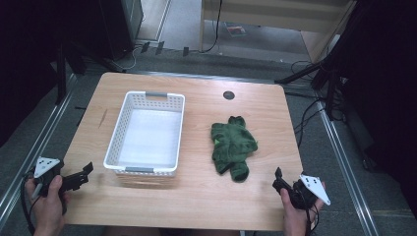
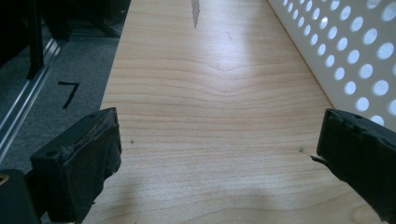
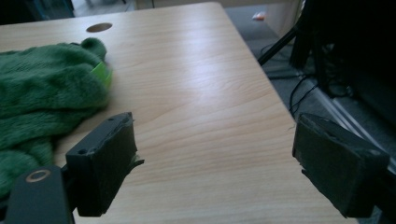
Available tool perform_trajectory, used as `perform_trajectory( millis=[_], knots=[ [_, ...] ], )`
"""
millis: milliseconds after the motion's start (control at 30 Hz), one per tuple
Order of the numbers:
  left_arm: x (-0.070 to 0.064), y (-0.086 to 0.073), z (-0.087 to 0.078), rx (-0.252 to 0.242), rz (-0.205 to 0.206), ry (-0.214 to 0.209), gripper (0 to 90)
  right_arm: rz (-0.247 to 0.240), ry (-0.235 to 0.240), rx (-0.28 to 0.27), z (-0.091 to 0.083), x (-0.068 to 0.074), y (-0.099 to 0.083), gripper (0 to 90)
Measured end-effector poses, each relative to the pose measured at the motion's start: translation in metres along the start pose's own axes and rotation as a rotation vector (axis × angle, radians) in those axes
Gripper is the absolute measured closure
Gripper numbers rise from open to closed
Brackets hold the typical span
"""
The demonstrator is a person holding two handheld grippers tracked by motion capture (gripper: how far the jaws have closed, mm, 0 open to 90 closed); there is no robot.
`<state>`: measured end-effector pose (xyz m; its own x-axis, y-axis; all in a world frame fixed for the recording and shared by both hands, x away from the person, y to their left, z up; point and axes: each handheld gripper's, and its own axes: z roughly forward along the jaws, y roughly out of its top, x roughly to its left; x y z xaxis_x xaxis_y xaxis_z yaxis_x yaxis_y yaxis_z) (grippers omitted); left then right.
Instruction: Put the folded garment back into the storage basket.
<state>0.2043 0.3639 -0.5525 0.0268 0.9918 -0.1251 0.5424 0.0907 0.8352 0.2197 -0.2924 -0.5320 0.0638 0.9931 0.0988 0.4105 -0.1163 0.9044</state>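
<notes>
My left tool (image 1: 84, 172) rests at the near left corner of the worktop (image 1: 196, 196), jaws wide apart and holding nothing. Just to its right stands a white perforated basket (image 1: 114, 142), empty, with grey handles at its near and far ends; through the left gripper view its holed wall (image 2: 345, 56) runs along the right side of my jaws.

Further right, past the basket, lies a crumpled green cloth (image 1: 232, 145), apart from the basket and resting flat on the wood. My right tool (image 1: 280, 184) sits at the near right corner, the cloth ahead of it and to its left. Its jaws are also wide apart and empty. In the right gripper view the cloth (image 3: 42, 107) lies just beyond the left jaw, a bright green tag (image 3: 102, 74) showing on it.

I judge the step in hand is reaching for the cloth with the right tool. To do it well I should come in low, bite a thick fold near the middle, and close firmly so no end drags.

The worktop is pale wood with a round cable hole (image 1: 228, 95) at the far side. Around it: grey floor, cables, dark stands.
</notes>
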Motion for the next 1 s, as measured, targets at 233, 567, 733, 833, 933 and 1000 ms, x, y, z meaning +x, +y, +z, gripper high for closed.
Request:
perform_trajectory(
  millis=[233,567,733,833,933,1000],
  knots=[
    [-0.002,0.002,0.005,0.045,0.012,0.006,0.7,-0.009,0.045,0.055,-0.004,0.008,0.007,4.6],
    [-0.002,0.002,0.005,0.054,0.013,0.001,0.7,-0.031,0.152,0.257,-0.005,0.025,0.041,0.9],
    [-0.004,0.002,0.006,0.057,0.023,0.007,0.7,-0.054,0.163,0.327,-0.004,0.039,0.058,0.0],
    [-0.003,0.002,0.005,0.056,0.022,0.007,0.7,-0.079,0.165,0.35,-0.003,0.049,0.066,0.0],
    [-0.002,0.002,0.005,0.051,0.017,0.001,0.7,-0.082,0.145,0.379,0.0,0.062,0.077,0.0],
    [-0.002,0.002,0.004,0.048,0.017,-0.002,0.7,-0.079,0.157,0.397,0.005,0.074,0.084,0.0]
  ],
)
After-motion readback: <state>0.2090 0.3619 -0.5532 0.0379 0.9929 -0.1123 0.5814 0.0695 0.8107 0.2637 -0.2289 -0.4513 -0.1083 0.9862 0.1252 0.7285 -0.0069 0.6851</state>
